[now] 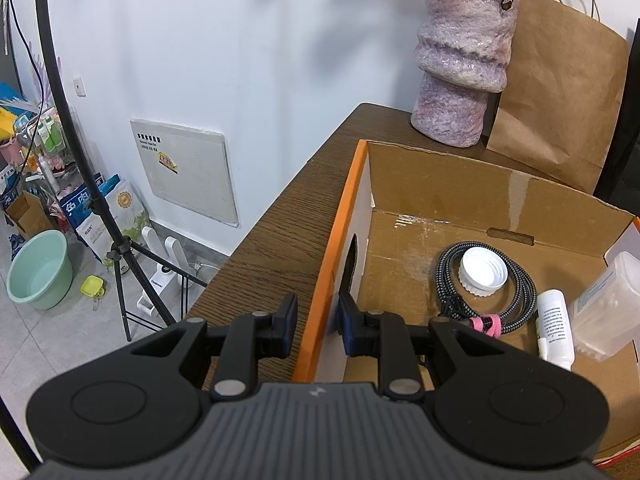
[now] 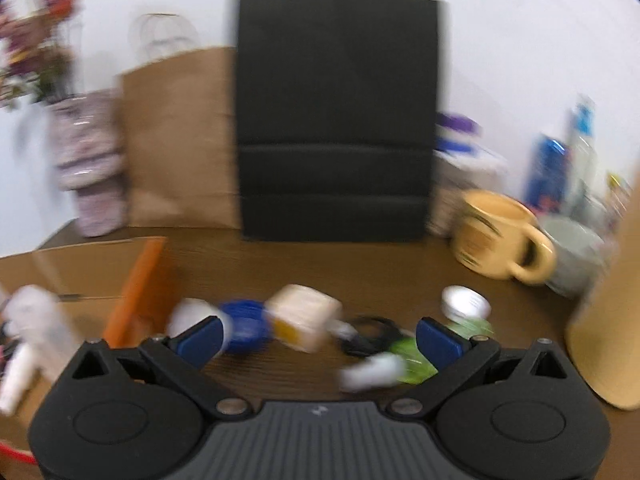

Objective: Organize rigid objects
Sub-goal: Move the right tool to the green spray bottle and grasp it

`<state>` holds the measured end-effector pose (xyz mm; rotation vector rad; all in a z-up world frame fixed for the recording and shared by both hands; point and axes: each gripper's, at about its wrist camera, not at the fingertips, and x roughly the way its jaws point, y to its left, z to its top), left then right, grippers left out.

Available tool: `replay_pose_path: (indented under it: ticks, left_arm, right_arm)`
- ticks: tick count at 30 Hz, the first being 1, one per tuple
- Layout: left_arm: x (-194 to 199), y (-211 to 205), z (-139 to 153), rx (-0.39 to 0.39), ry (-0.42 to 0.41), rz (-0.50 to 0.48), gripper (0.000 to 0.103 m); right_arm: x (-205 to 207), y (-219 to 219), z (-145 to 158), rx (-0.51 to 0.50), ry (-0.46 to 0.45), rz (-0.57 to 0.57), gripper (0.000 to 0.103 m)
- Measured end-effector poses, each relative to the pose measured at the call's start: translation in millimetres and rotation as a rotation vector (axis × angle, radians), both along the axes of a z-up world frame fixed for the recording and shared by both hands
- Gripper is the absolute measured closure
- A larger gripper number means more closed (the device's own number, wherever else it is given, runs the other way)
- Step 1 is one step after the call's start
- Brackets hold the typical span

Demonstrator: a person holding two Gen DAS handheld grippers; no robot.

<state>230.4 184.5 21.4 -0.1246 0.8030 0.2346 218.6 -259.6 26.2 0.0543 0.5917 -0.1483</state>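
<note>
The dark brown wood-grain table carries an open cardboard box with an orange outer edge, standing in front of a mottled purple-grey vase and a brown paper bag. The left gripper is clamped on the box's near side wall, one pad outside and one inside.

Inside the box lie a clear plastic container, a coiled black braided cable with a pink tie, a white screw cap resting within the coil, and a small white bottle beside the container.

The right wrist view is blurred. A tall black bag stands at the back of the table, a yellow mug to its right. The right gripper is spread wide and empty over loose items: a beige cube-shaped box, a blue cap, a green and white item, and a white lid.
</note>
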Motion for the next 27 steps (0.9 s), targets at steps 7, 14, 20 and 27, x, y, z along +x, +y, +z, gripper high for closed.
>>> replay_pose_path:
  ticks: [7,14,20,27]
  left_arm:
    - [-0.3,-0.2,-0.2,0.004,0.000,-0.002,0.080]
    - [-0.4,-1.0,-0.4,0.004,0.000,-0.003,0.080]
    - [-0.4,-1.3,-0.5,0.002,0.000,-0.003,0.080]
    - [-0.3,-1.3,-0.5,0.003,0.000,-0.003,0.080]
  right_arm:
    - [14.7,-60.5,-27.4,0.031,0.077,-0.185,0.000]
    - [29.2,-77.9,-47.7,0.096,0.090,-0.242,0.000]
    - [28.0,-82.5,-55.9,0.133,0.091,-0.249,0.004]
    - [25.4,-68.3,-61.0,0.027,0.098,-0.272,0.021]
